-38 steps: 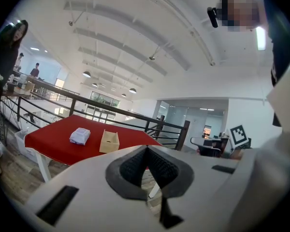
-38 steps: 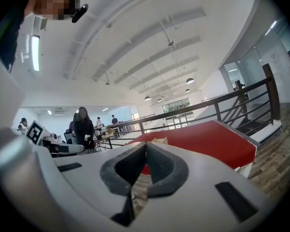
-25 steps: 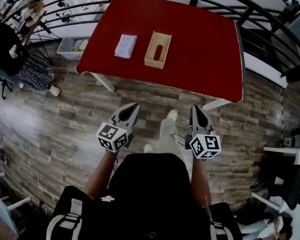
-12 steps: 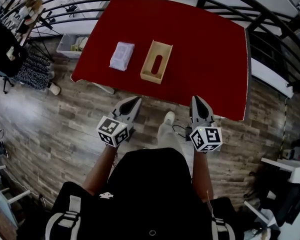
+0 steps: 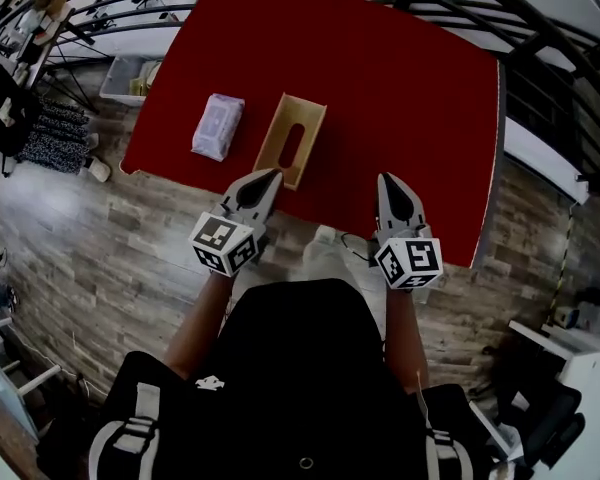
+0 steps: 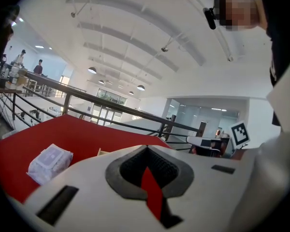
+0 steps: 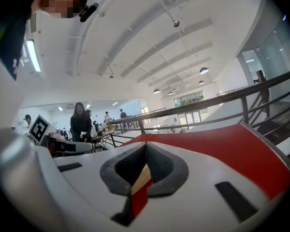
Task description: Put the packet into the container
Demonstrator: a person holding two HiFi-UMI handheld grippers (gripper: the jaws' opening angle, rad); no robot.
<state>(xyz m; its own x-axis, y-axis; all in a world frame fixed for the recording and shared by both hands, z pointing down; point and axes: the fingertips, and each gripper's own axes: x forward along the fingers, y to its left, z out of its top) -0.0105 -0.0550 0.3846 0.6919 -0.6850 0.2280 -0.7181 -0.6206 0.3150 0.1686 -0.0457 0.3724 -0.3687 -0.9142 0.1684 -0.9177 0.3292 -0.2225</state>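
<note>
A pale, plastic-wrapped packet (image 5: 218, 126) lies on the red table (image 5: 400, 88), left of the middle. Just to its right stands an open wooden container (image 5: 292, 140) with a slot in its bottom. My left gripper (image 5: 270, 175) is shut and empty, its tip over the table's near edge right in front of the container. The right gripper (image 5: 388, 180) is shut and empty too, over the near edge further right. In the left gripper view the packet (image 6: 49, 162) shows low at the left, beyond the shut left gripper (image 6: 146, 149). The right gripper view shows only the right gripper (image 7: 146, 146) and the red table (image 7: 241, 153).
A black metal railing (image 5: 540, 38) curves behind and to the right of the table. On the wooden floor (image 5: 110, 258) beside the table's left end stands a plastic bin (image 5: 130, 78). People (image 7: 79, 122) stand at desks far off.
The person has stepped up to the table. Both grippers, over the floor before, now reach its near edge, and the packet and container look nearer. Both stay shut.
</note>
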